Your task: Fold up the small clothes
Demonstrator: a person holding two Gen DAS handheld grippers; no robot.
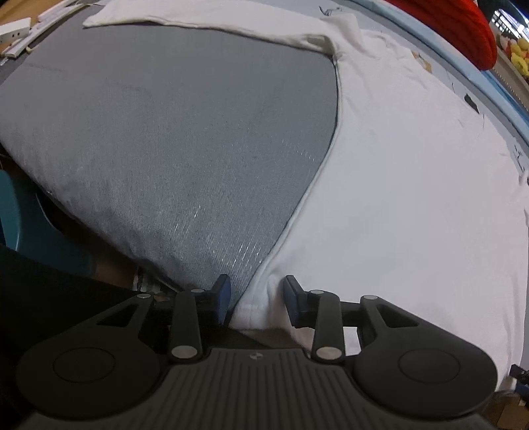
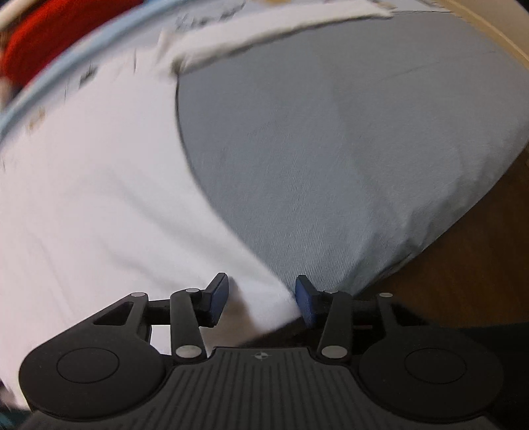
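Note:
A white long-sleeved shirt (image 1: pixel 413 185) lies spread on a grey padded surface (image 1: pixel 172 149), one sleeve stretched across the far side. My left gripper (image 1: pixel 257 299) is open, its blue pads on either side of the shirt's near bottom corner. In the right wrist view the same white shirt (image 2: pixel 92 185) fills the left half, with its other sleeve running along the top. My right gripper (image 2: pixel 262 297) is open, its pads straddling the shirt's other bottom corner. That view is blurred by motion.
A red object (image 1: pixel 463 29) lies beyond the light blue far edge. White boxes (image 1: pixel 15 31) sit at the far left. A teal chair (image 1: pixel 29 225) stands below the surface's left edge. Brown floor (image 2: pixel 469 264) shows past the grey surface's (image 2: pixel 347 149) right edge.

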